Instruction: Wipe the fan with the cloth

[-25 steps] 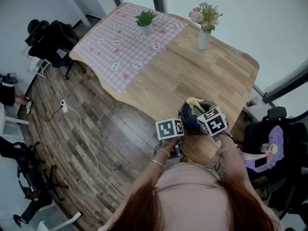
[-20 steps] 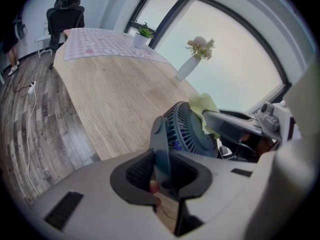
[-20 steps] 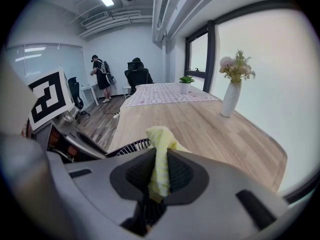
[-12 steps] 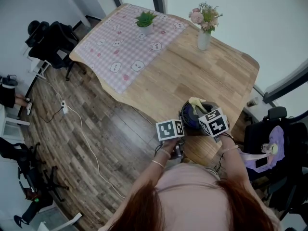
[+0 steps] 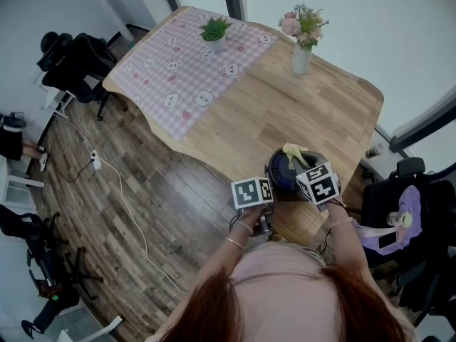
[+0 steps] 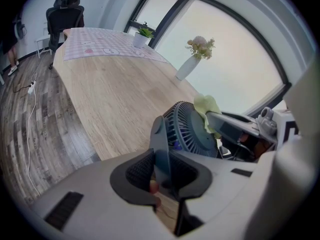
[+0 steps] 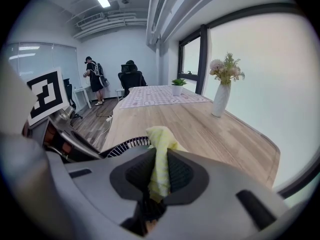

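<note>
**A:** Where is the fan?

**B:** The fan (image 5: pixel 283 174) stands near the person's edge of the wooden worktop (image 5: pixel 285 105), between the two grippers. It is well apart from the vase of flowers (image 5: pixel 302 52) and from the potted plant (image 5: pixel 214 33) on the checked mat (image 5: pixel 178 70) at the far end.

**A:** What has the left gripper got?

**B:** The left gripper (image 6: pixel 162 168) has its jaws closed on a flat blue-grey part of the fan that rises between them. The round grille sits just beyond the jaws, a little to their right.

**A:** And the right one?

**B:** The right gripper (image 7: pixel 159 173) has its jaws pinched tight on the yellow cloth (image 7: pixel 161 141). The cloth stands up out of the jaws in a bunched fold, and the grille shows just below it and to the left.

**A:** Is the cloth on the fan?

**B:** In the left gripper view it appears to lie against the grille's upper rim. The head view shows it at the fan's far edge.
</note>
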The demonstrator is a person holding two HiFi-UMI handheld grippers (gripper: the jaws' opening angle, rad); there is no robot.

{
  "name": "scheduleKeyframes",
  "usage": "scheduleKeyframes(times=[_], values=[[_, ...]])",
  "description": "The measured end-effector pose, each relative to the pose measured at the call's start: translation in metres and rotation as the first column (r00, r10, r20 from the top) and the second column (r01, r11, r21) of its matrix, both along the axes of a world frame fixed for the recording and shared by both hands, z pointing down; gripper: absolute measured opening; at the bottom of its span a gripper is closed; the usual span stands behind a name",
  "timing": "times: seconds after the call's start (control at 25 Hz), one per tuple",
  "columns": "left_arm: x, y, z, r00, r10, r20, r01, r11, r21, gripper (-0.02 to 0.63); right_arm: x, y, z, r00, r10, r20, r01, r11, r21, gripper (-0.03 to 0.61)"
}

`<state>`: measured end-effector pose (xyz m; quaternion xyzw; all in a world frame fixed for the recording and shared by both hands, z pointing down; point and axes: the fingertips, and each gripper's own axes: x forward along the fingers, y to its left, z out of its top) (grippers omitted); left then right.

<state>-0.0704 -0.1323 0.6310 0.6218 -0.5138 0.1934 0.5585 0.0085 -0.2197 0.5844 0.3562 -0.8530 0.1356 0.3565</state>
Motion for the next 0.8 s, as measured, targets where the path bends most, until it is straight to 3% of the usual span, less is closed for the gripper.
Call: scheduleKeyframes(times=[0.8], values=[[0.000,0.001,-0.001,1.000,0.010,0.014,-0.010,1.000,0.007,0.072,0.023,-0.004,-0.001,0.995,0.103,-0.008,-0.103,0.994,0.044,0.054]])
